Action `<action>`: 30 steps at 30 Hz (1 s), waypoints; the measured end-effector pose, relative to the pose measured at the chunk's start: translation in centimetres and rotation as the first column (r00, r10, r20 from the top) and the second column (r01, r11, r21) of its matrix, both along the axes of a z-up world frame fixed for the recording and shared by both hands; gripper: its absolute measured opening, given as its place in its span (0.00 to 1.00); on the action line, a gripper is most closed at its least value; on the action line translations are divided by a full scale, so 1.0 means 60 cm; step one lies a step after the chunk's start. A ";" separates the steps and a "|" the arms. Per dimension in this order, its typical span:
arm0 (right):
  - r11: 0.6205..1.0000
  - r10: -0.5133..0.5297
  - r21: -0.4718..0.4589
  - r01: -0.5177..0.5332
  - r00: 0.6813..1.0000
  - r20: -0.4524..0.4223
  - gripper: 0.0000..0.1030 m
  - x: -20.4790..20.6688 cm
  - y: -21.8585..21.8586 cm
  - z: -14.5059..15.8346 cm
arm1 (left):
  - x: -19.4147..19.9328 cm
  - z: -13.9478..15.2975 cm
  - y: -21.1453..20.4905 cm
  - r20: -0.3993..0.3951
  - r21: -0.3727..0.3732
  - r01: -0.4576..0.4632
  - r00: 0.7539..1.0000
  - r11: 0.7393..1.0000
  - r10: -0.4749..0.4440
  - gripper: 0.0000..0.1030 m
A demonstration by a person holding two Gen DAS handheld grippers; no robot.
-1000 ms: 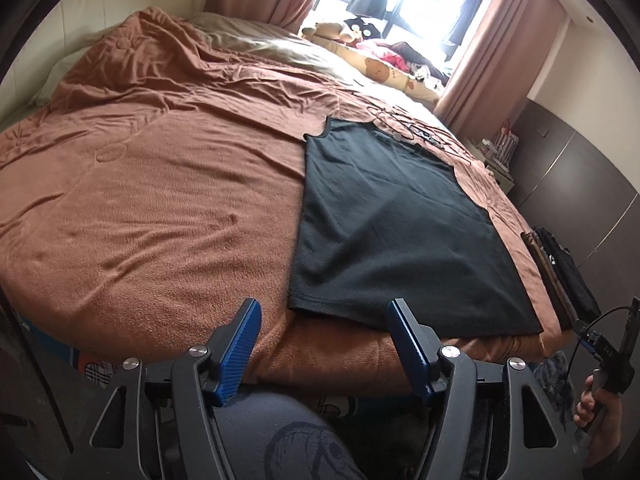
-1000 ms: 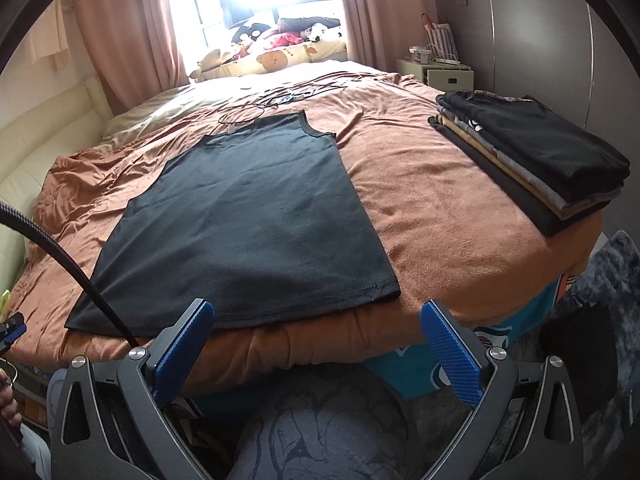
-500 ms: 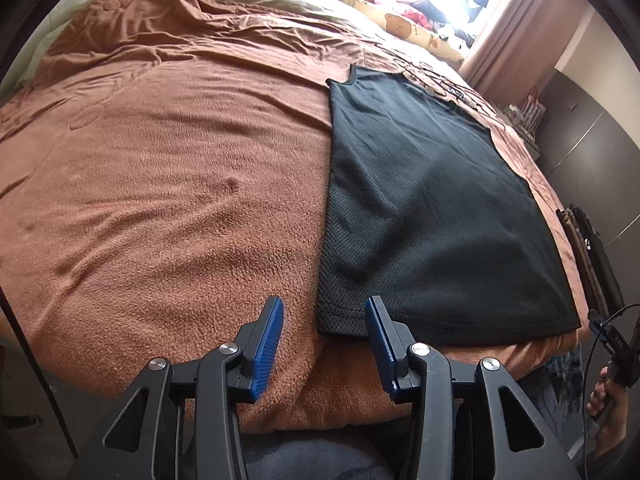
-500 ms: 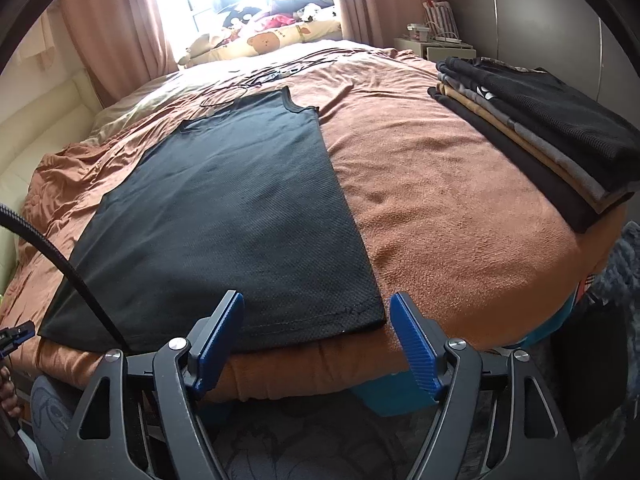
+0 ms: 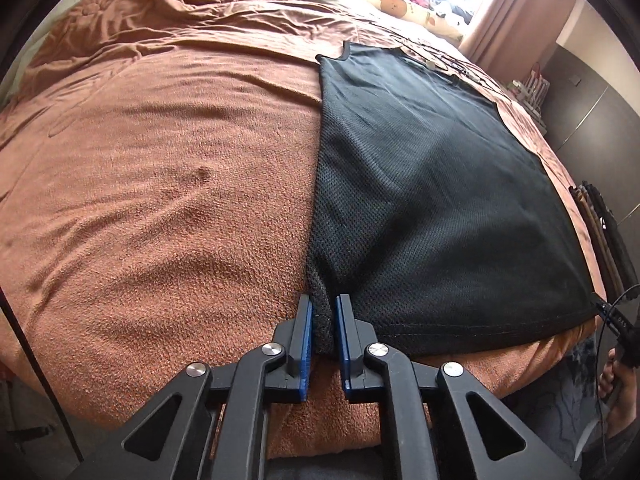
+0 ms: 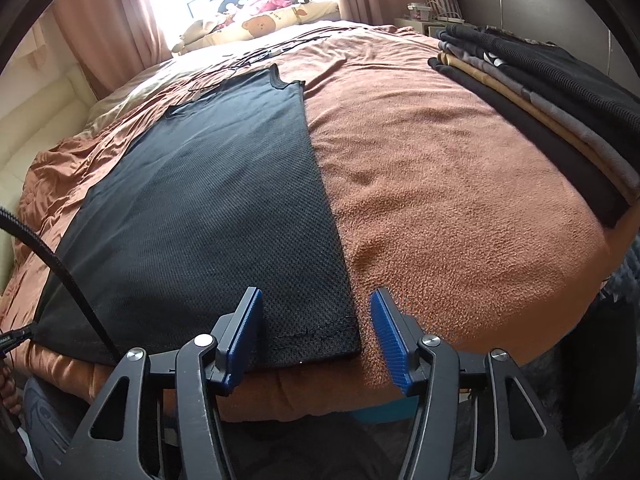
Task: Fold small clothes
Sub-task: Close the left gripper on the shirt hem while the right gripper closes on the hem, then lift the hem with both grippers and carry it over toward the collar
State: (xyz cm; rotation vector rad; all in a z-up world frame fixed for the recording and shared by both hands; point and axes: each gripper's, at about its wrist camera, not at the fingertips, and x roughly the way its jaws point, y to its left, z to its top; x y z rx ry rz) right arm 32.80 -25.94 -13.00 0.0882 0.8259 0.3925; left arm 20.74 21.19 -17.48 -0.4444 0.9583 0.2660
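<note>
Left gripper (image 5: 323, 322): fingers pinched on the near-left hem corner of the black vest (image 5: 432, 200). Right gripper (image 6: 316, 334): fingers wide, straddling the near-right corner. Vest lies flat on the bed (image 6: 440, 184), long axis running away toward the window.

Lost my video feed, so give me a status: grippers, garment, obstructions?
Left gripper shut on black mesh top, near hem corner. Right gripper open, straddling the other hem corner, not gripping. Top flat on brown blanket. Folded stack clear, far right.

No text, label, brand, number or sign is legible anywhere in either wrist view.
</note>
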 end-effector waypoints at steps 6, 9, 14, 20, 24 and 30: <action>0.997 -0.004 0.071 0.006 1.000 -0.021 0.42 0.016 -0.021 -0.007 | -0.005 0.025 -0.002 0.037 0.026 -0.027 0.999 0.999 0.026 0.05; 0.986 -0.028 0.162 0.040 0.997 -0.072 0.32 0.018 -0.047 -0.013 | -0.006 0.040 -0.004 0.059 0.035 -0.028 0.998 0.999 0.026 0.05; 0.978 -0.031 0.201 0.054 0.993 -0.113 0.05 0.018 -0.063 -0.018 | -0.013 0.058 -0.007 0.083 0.040 -0.034 0.996 0.999 0.031 0.05; 0.971 -0.028 0.236 0.042 0.998 -0.063 0.01 -0.012 -0.081 0.022 | -0.036 0.097 -0.010 0.139 0.026 -0.041 0.990 0.999 0.037 0.05; 0.970 -0.015 0.244 0.018 1.000 -0.014 0.01 -0.048 -0.089 0.050 | -0.057 0.123 -0.012 0.174 0.020 -0.050 0.984 0.999 0.046 0.05; 0.966 0.015 0.255 -0.028 0.999 0.052 0.01 -0.106 -0.112 0.084 | -0.107 0.156 -0.026 0.226 0.011 -0.053 0.973 0.999 0.049 0.04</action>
